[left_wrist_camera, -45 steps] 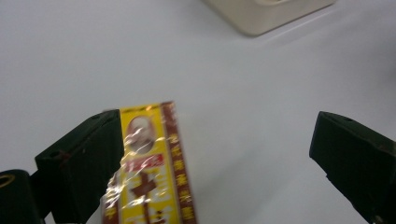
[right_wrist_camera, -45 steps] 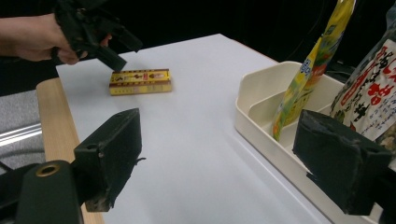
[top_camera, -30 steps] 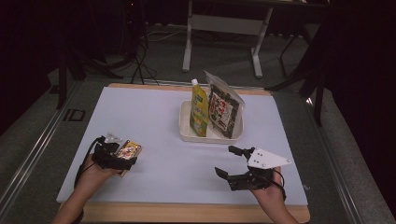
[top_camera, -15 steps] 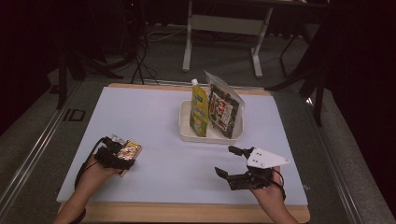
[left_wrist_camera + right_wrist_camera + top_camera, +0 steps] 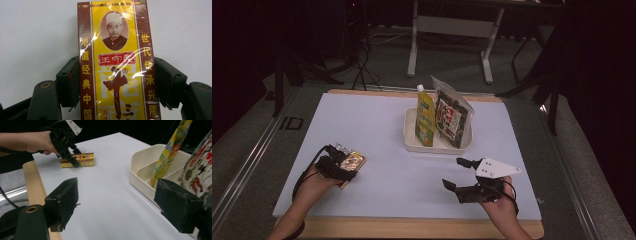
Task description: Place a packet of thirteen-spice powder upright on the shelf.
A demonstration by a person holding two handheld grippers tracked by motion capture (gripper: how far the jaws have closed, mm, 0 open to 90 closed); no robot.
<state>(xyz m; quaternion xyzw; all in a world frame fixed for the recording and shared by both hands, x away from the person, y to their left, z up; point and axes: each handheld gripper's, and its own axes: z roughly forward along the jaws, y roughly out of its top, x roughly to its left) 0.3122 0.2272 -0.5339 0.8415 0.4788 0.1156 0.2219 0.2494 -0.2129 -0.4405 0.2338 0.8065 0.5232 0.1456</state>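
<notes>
A yellow and dark-red seasoning box [image 5: 117, 75] lies flat on the white mat at the near left [image 5: 353, 161]. My left gripper [image 5: 346, 164] has just been closing on it, and the box stands between the jaws with both pads [image 5: 71, 82] against its long sides. From the right gripper view, that box [image 5: 82, 159] lies low on the mat under the left gripper [image 5: 73, 158]. My right gripper [image 5: 453, 172] hovers at the near right, jaws wide apart [image 5: 117, 200] with nothing between them.
A white tray [image 5: 412, 145] stands at the mat's far middle with a yellow spouted pouch [image 5: 425, 117] and a dark snack bag [image 5: 449, 119] upright in it. The wooden table edge [image 5: 412, 227] runs along the near side. Metal stand legs rise behind the table.
The left gripper shifted slightly over the box and its jaws drew in around it. The right gripper kept still.
</notes>
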